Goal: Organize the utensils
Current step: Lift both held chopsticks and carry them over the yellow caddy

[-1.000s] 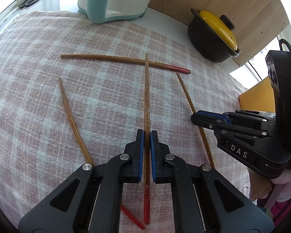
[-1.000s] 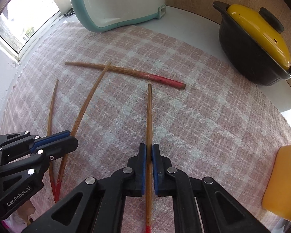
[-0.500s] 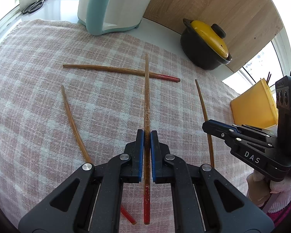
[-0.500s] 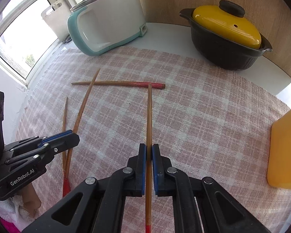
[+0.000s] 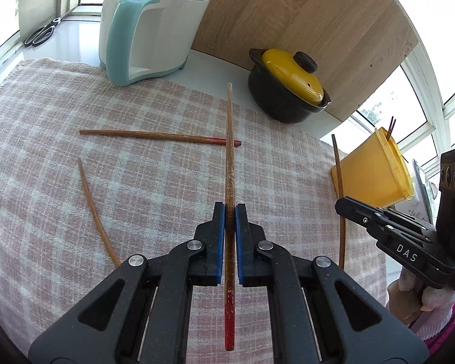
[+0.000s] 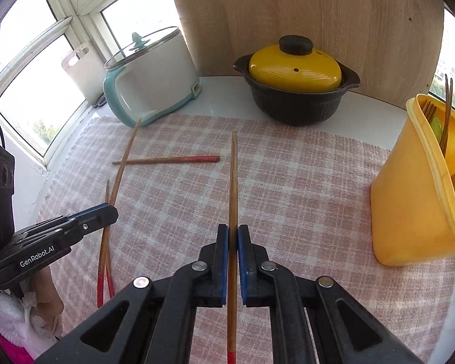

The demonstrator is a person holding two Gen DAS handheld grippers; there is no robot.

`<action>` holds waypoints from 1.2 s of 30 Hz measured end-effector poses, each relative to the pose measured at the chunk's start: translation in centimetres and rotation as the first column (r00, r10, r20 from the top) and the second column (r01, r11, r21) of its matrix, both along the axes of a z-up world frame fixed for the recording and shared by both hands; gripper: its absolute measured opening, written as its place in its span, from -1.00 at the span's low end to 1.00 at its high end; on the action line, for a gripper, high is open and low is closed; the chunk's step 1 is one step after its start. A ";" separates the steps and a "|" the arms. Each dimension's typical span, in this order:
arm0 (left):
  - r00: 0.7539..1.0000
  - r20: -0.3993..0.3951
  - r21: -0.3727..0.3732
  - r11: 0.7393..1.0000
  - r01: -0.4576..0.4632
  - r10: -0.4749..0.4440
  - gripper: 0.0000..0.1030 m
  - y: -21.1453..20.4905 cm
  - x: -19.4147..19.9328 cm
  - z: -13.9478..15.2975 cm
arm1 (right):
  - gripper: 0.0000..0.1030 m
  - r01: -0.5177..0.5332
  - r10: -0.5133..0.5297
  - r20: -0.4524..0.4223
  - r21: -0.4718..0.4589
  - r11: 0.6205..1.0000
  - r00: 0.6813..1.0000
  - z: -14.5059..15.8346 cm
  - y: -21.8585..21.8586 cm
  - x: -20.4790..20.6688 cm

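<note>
My left gripper (image 5: 230, 209) is shut on a wooden chopstick with a red end (image 5: 229, 163), held lifted above the pink checked cloth (image 5: 45, 200). My right gripper (image 6: 233, 230) is shut on another red-ended chopstick (image 6: 233, 182), also lifted; it shows at the right of the left wrist view (image 5: 341, 204). Two more chopsticks lie on the cloth: one crosswise at the back (image 5: 154, 135) and one at the left (image 5: 95, 212). A yellow utensil tub (image 6: 415, 188) with several utensils in it stands at the right.
A black pot with a yellow lid (image 6: 294, 88) and a white and teal cooker (image 6: 148, 82) stand at the back against a wooden board (image 6: 303, 12). Scissors (image 5: 41, 32) lie by the window. The cloth's edge (image 6: 403, 151) runs near the tub.
Both grippers have risen and tilted up with their chopsticks, lifting them off the cloth. The yellow tub has come into view at the right.
</note>
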State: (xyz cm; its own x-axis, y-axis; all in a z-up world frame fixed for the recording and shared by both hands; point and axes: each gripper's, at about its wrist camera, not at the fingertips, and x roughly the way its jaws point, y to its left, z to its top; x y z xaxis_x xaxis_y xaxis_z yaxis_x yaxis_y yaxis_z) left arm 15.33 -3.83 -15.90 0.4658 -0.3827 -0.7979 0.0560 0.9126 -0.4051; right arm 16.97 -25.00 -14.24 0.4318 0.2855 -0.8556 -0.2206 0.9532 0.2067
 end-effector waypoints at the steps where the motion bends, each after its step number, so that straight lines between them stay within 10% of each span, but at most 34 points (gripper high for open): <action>1: 1.000 0.008 0.001 1.000 0.003 -0.003 -0.92 -0.3 0.0 0.3 | -0.93 0.009 -0.009 0.013 -0.002 1.000 1.000 0.4 -0.5 -0.2; 36: 0.959 0.255 -0.080 0.986 0.150 -0.125 -0.92 -15.5 3.5 10.1 | -0.93 0.174 -0.165 0.347 0.007 0.985 0.923 11.8 -14.2 -3.0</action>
State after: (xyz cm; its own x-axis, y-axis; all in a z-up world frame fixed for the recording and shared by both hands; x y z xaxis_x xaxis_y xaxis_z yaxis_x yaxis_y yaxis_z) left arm 18.81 -19.33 -5.77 0.5820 -0.5270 -0.6194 0.2880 0.8458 -0.4490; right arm 13.93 -39.17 -2.44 0.7414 0.1637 -0.6508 -0.1088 0.9863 0.1242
